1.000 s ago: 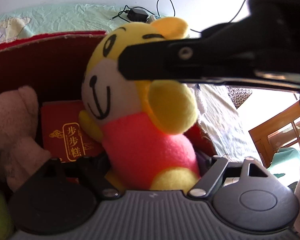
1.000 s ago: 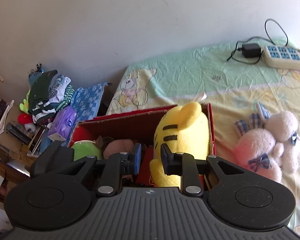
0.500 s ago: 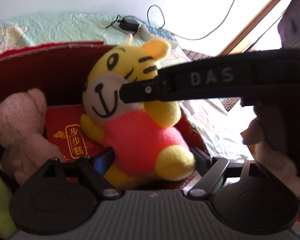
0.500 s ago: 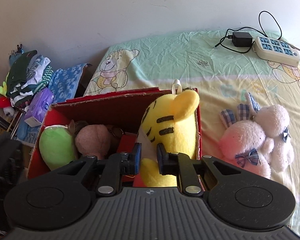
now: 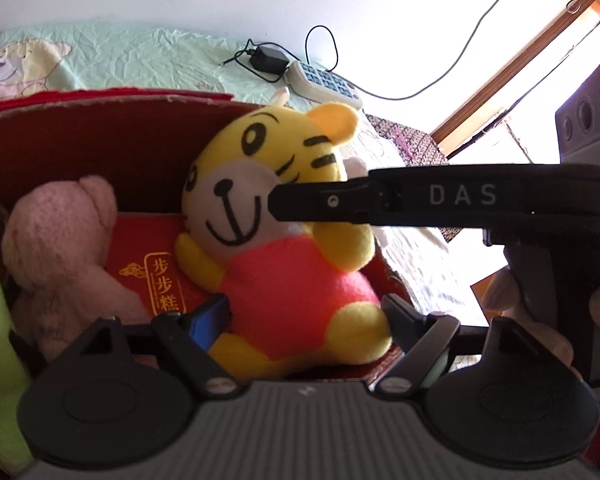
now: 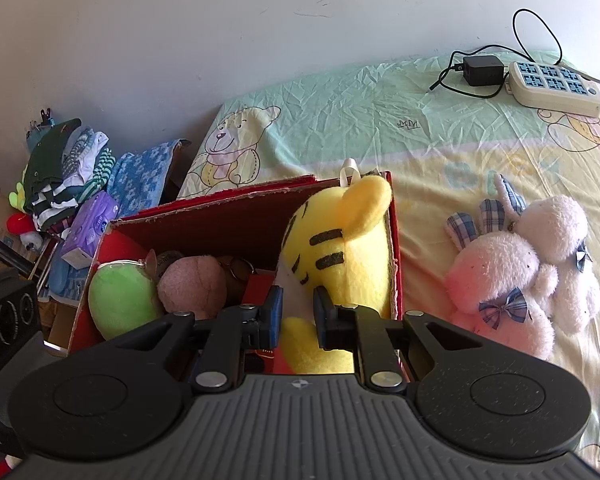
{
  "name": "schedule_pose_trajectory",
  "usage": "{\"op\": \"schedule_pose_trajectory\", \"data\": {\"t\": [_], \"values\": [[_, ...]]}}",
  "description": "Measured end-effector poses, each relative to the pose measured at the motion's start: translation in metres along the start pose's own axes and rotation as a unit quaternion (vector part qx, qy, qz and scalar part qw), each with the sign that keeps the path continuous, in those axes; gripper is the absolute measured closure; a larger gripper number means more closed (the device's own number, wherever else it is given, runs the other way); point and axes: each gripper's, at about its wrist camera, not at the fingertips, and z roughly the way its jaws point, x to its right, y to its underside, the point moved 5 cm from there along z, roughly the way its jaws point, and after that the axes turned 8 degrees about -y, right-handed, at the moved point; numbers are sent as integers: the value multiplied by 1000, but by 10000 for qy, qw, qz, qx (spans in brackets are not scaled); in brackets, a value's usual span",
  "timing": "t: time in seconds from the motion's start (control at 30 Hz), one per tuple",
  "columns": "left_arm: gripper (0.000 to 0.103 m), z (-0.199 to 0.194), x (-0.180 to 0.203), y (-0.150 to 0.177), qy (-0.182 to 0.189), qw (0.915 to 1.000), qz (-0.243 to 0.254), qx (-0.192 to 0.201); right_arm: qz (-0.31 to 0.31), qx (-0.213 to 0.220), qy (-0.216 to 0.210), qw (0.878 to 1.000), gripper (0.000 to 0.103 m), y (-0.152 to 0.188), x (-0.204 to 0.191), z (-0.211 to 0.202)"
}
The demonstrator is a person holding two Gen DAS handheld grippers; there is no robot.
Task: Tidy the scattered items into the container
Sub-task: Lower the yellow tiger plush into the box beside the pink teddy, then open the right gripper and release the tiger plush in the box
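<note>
We count one red cardboard box (image 6: 236, 216) standing on the bed sheet (image 6: 380, 120), near its left edge. Inside it we find four soft toys: one yellow tiger (image 6: 340, 240) at the box's right wall, one pink-brown bear (image 6: 192, 284), one green plush (image 6: 120, 300) at the left wall, and one small brown toy (image 6: 168, 258) mostly hidden behind them. One red gift packet (image 5: 148, 264) lies under them. Outside, towards the sheet's right edge, we see two pink-white plush rabbits (image 6: 508, 276) touching each other. At the sheet's far right corner sit one power strip (image 6: 552, 84) and one black adapter (image 6: 482, 69).
</note>
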Motion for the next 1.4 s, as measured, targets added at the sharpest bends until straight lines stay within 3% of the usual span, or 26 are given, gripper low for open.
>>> {"op": "schedule_pose_trajectory", "data": {"t": [0.2,0.87,1.4], "values": [[21,15,11,3,-105,9998,121,-82,-58,60,1,10000,87,1,1,-2],[17,2,28,11,-768,9965,330,24,-135,206,-158,9996,88,10,8,-7],[16,-5,33,15,-1101,9938,133,47,-228,243,128,9994,86,17,7,-15]]}}
